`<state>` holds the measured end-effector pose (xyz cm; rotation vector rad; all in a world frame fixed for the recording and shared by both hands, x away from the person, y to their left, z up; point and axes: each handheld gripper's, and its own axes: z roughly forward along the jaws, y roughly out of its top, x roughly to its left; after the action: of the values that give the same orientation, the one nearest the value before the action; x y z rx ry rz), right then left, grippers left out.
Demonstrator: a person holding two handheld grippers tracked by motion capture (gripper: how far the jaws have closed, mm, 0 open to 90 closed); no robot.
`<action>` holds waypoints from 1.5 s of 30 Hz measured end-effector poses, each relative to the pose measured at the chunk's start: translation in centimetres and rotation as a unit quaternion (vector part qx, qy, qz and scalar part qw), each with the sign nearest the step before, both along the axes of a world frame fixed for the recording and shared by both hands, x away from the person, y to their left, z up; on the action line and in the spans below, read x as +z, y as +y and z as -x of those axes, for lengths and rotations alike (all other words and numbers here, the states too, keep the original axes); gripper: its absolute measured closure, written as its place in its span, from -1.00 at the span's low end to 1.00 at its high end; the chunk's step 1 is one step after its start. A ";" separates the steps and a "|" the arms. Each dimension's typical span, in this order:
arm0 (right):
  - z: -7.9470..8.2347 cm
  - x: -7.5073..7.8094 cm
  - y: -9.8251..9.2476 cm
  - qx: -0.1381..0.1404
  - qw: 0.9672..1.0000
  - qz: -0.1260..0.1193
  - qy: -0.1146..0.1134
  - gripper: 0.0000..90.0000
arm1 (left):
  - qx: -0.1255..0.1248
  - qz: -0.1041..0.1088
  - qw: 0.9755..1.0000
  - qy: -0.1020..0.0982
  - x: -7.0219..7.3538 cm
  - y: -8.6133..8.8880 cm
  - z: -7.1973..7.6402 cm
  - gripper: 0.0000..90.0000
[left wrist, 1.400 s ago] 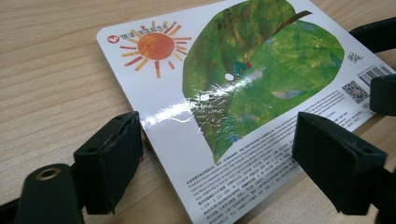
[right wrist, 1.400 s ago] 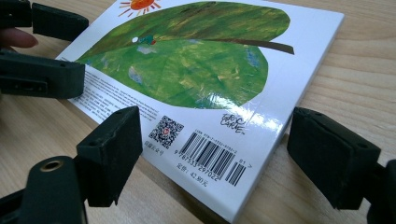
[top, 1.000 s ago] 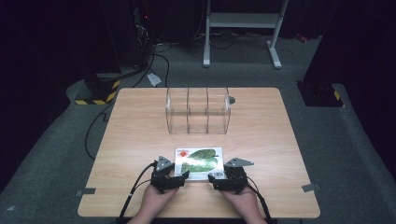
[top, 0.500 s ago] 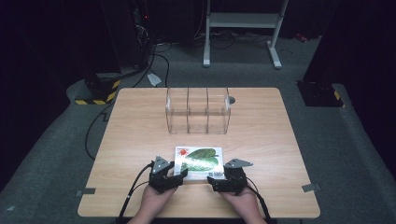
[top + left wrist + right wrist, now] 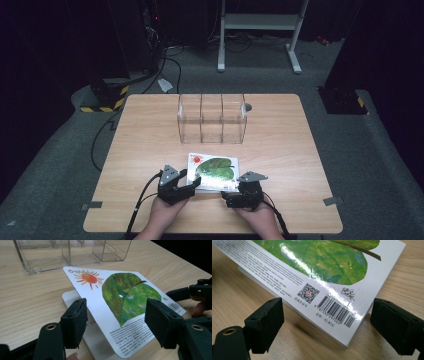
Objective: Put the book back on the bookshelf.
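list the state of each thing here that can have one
book: back cover up, near-left corner lifted off the table, the cover raised above the pages
clear organiser: upright, compartments empty
left gripper: open, jaws closing astride the book's lifted corner
right gripper: open, jaws opening beside the barcode corner

Book (image 5: 214, 172) lies flat on table (image 5: 280, 150), near front edge, centre. Clear three-compartment organizer (image 5: 212, 118) stands behind book, well apart from it, toward far edge. Left gripper (image 5: 186, 186) sits at book's front left corner, right gripper (image 5: 231, 194) at front right corner, both in front of book. In left gripper view, book's back cover (image 5: 120, 297) lifts above the pages beneath.
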<state>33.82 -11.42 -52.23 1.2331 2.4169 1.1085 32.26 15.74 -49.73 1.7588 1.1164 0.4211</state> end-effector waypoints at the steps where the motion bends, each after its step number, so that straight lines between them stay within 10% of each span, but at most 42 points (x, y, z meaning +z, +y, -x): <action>1: 0.1 0.0 0.1 -0.002 1.000 0.006 -0.005 -0.73 | -0.001 0.002 1.000 -0.001 0.1 0.0 0.0 -0.23; 13: 0.3 -0.1 0.4 -0.014 0.999 0.024 -0.022 -0.63 | -0.001 0.019 0.999 0.033 -0.6 0.8 -1.2 -0.27; 16: 0.3 -0.1 0.4 -0.014 0.999 0.024 -0.022 -0.62 | -0.002 0.053 0.995 0.087 -1.2 1.5 -2.7 -0.29; 20: 0.3 -0.2 0.4 -0.013 0.999 0.025 -0.025 -0.62 | -0.019 0.077 0.991 0.110 -1.2 1.9 -3.9 -0.19; 25: 0.2 -0.2 0.3 -0.011 0.999 0.023 -0.026 -0.61 | -0.051 0.061 0.988 0.130 -1.7 1.5 -4.3 -0.12; 31: 0.2 0.0 0.1 0.007 0.999 0.035 -0.025 -0.59 | -0.063 0.036 0.991 0.113 -1.5 1.4 -3.8 0.08; 45: -0.1 0.3 -2.3 -0.022 0.998 -0.058 0.005 -0.41 | -0.083 -0.037 0.995 0.050 -1.7 1.1 -2.3 0.21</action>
<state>33.92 -13.71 -51.95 1.3233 2.3497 1.2492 34.52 16.85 -51.46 1.9394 1.0255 0.2783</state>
